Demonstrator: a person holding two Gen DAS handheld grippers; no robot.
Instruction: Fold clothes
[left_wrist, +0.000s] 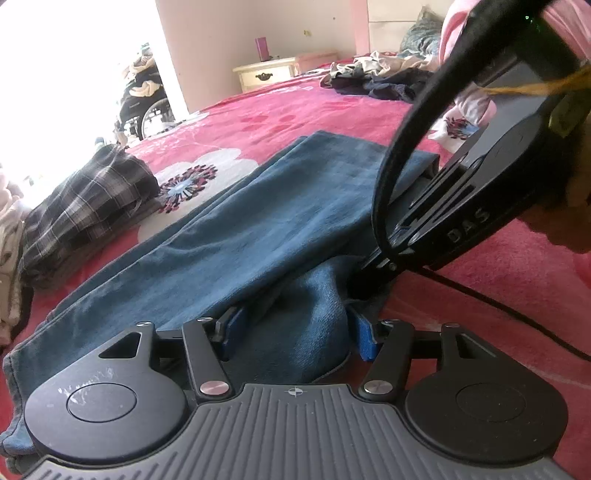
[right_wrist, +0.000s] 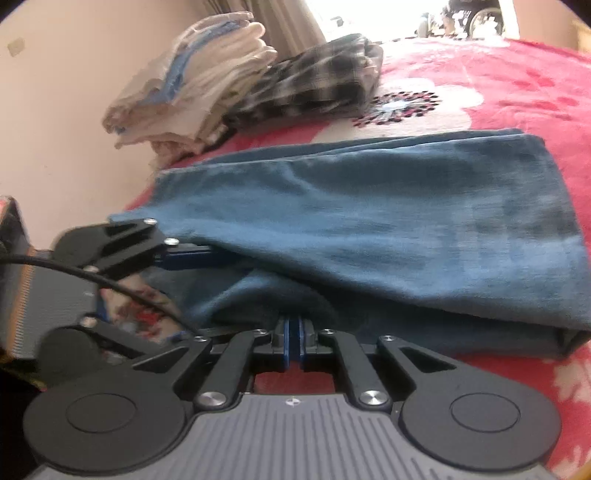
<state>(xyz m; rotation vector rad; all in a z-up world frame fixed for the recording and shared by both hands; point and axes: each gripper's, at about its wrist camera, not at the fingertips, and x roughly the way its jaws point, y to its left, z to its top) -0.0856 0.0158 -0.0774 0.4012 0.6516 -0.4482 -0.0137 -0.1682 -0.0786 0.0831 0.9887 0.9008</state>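
Observation:
A blue garment (left_wrist: 258, 221) (right_wrist: 388, 221) lies folded lengthwise on the red floral bedspread (left_wrist: 295, 107). My left gripper (left_wrist: 295, 332) is at its near end with the jaws apart. A bunched fold of the blue cloth fills the space between them, and the blue pads (left_wrist: 365, 339) stand at its sides without squeezing it. In the right wrist view the left gripper (right_wrist: 166, 280) comes in from the left, its upper finger tucked under the cloth edge. My right gripper (right_wrist: 294, 325) (left_wrist: 369, 277) is shut, its tips buried in the garment's near edge.
A folded plaid garment (left_wrist: 88, 206) (right_wrist: 314, 81) and a stack of folded white cloths (right_wrist: 195, 85) sit by the wall. Unfolded clothes (left_wrist: 380, 77) are heaped at the far end of the bed. Beyond stand a nightstand (left_wrist: 266, 74) and a wheelchair (left_wrist: 144, 107). A black cable (left_wrist: 498, 299) trails across the bedspread.

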